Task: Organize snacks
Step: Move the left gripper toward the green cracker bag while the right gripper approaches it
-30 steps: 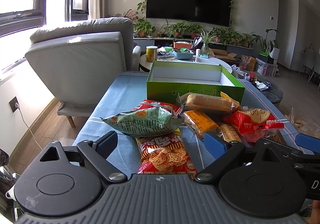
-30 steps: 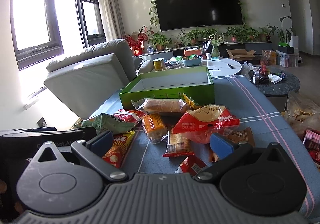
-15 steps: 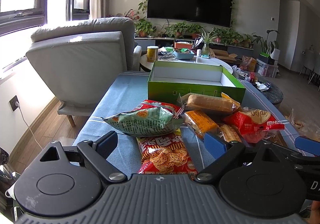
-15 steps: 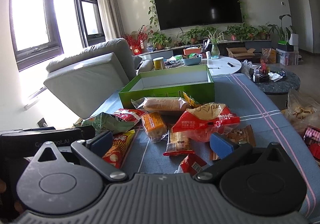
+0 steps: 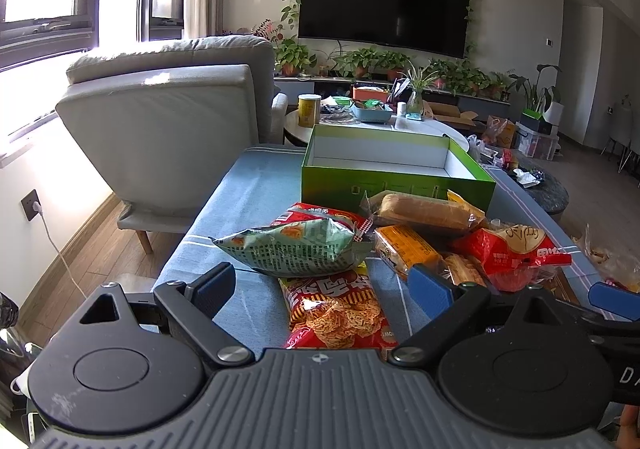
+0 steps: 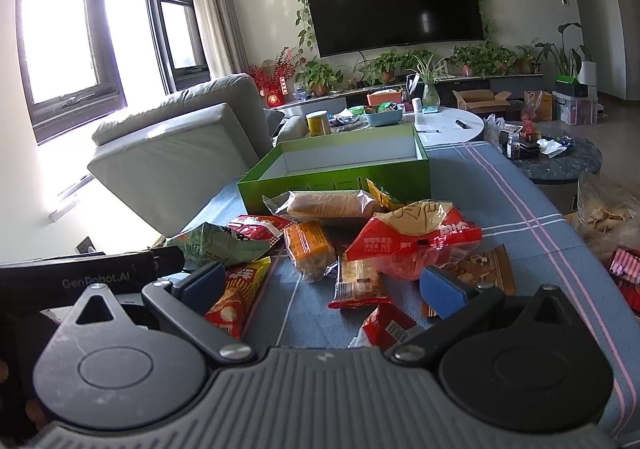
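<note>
A pile of snack packets lies on a blue cloth-covered table [image 5: 256, 185]. Behind it stands an empty green box [image 5: 394, 185] [image 6: 340, 175] with a white inside. In the left wrist view a green chip bag [image 5: 292, 249] rests over a red noodle packet [image 5: 336, 309], with an orange packet [image 5: 404, 249], a wrapped bread roll [image 5: 424, 209] and a red bag [image 5: 516, 253] to the right. My left gripper [image 5: 324, 289] hangs open above the noodle packet, holding nothing. My right gripper [image 6: 324, 283] is open too, over the near packets, beside the red bag [image 6: 412, 241].
A grey armchair [image 5: 168, 129] stands left of the table. Beyond the box a round white table [image 6: 440, 125] carries a yellow can [image 6: 318, 123] and a blue basket. A dark round side table [image 6: 560, 165] and bags of snacks [image 6: 608, 213] sit at the right.
</note>
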A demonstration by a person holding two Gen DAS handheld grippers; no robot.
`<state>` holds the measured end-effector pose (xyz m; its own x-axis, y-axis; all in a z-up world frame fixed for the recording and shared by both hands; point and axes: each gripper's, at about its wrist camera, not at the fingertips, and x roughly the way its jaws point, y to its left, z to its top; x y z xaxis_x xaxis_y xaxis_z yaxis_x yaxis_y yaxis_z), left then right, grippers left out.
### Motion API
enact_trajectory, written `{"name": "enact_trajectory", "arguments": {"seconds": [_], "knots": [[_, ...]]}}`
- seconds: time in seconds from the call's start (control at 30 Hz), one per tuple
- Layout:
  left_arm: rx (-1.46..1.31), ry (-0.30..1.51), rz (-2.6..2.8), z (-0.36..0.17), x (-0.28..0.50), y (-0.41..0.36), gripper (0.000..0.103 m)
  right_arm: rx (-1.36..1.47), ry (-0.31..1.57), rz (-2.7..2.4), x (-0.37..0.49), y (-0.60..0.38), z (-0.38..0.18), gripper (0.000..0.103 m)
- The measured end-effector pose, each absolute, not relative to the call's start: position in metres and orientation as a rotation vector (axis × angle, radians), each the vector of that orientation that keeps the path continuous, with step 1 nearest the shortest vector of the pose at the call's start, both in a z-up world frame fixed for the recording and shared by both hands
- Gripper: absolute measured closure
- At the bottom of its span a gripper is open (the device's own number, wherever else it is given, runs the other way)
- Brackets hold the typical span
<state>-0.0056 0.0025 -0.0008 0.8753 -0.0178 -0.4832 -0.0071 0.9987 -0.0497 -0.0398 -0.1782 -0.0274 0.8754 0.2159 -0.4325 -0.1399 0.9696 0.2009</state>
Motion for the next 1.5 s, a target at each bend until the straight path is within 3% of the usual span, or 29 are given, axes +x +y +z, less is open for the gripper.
{"name": "enact_trajectory", "arguments": {"seconds": [0.37,0.93,1.23,1.5], "knots": [[-0.128,0.418,0.086,0.026,-0.001,0.053,0.01,0.128,0.457,0.199,-0.036,-0.172,-0.022,0.018],[-0.156,0.551,0.151,-0.003,0.068,0.092,0.01,0.104,0.465,0.345,0.022,-0.135,0.0,0.018],[-0.158,0.645,0.114,-0.035,0.1,0.104,0.011,0.22,0.68,0.381,0.089,-0.113,-0.006,0.018],[-0.148,0.745,-0.091,-0.063,0.066,0.075,0.016,0.256,0.852,0.359,0.089,-0.115,-0.038,0.018]]}}
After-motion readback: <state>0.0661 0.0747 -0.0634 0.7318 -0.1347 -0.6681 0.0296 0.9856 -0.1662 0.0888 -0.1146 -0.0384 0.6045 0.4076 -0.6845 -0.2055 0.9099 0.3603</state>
